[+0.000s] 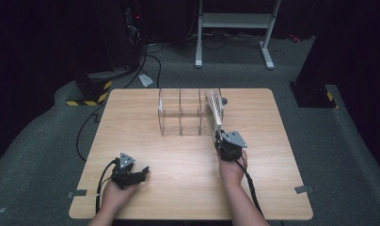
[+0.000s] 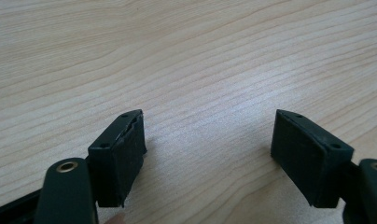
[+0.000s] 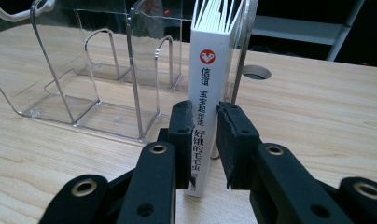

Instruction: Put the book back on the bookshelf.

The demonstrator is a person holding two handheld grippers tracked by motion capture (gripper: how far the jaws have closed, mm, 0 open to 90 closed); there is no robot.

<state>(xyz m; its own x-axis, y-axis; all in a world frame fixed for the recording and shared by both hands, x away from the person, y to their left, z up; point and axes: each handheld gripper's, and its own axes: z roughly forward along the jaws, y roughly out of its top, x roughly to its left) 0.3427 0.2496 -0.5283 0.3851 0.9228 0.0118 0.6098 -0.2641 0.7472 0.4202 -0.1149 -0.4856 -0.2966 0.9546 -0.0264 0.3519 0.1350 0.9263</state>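
My right gripper (image 3: pixel 206 140) is clamped on the book (image 3: pixel 206 84) spine, upright in the clear rack's (image 1: pixel 178 113) 3 o'clock slot. Looks nearly seated; release left. Left gripper (image 2: pixel 207 154) jaws apart, idle at 7 o'clock.

A thin white book (image 3: pixel 204 107) stands upright in the middle of the right gripper view, its spine facing the camera with a red round logo near the top and dark characters running down it. Its pages fan slightly open at the top. It sits in the rightmost slot of a clear plastic rack (image 3: pixel 84 74) with curved dividers, which fills the upper left of that frame. In the high view, book (image 1: pixel 215 110) and rack (image 1: pixel 181 113) stand at upper centre.
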